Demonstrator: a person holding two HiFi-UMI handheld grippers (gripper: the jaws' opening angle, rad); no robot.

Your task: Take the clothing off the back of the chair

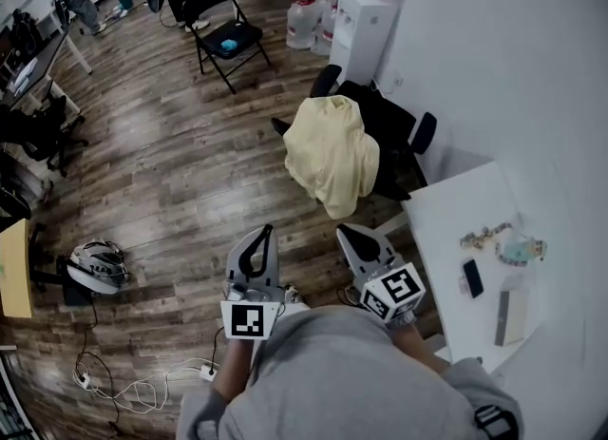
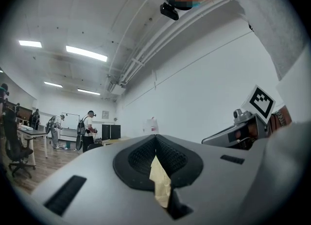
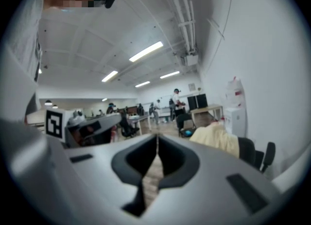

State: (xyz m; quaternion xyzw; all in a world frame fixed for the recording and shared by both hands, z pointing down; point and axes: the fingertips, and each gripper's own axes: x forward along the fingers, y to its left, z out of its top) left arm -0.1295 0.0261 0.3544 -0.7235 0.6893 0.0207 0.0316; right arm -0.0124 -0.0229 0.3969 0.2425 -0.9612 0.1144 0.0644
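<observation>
Two hand-held grippers side by side at the bottom of the head view, in front of a grey-sleeved chest, both aimed toward the chair and well apart from it. Left hand-held gripper [image 1: 264, 235]: jaws together at the tips, nothing clamped between them. Shows a pale yellow sliver through the slot below the tips in its own view, probably the garment far off, though too blurred to be sure. Right hand-held gripper [image 1: 346, 233]: closed tip to tip as well, empty, with only wooden floor [image 1: 171, 162] visible through its slot.

Yellow garment [image 1: 331, 151]: drapes over the back of a black office chair [image 1: 391, 124] and hangs down toward the floor on the near side. Lies untouched, beyond both sets of jaws. Appears in the right gripper view too, right of the closed tips, with the dark chair back and an armrest just beyond it.

Chair tucked beside the corner of a white desk [image 1: 442, 239], close to the white wall. On the desk: a dark phone [image 1: 472, 277] and a small cluster of trinkets [image 1: 483, 236]. Farther back: a black folding chair [image 1: 224, 39] with something blue on its seat, and large water bottles [image 1: 304, 22] next to a white dispenser [image 1: 363, 20]. Left of the grippers on the floor: a white helmet [image 1: 95, 265] and loose white cables [image 1: 133, 392]. Several people in the distance, seen in both gripper views.
</observation>
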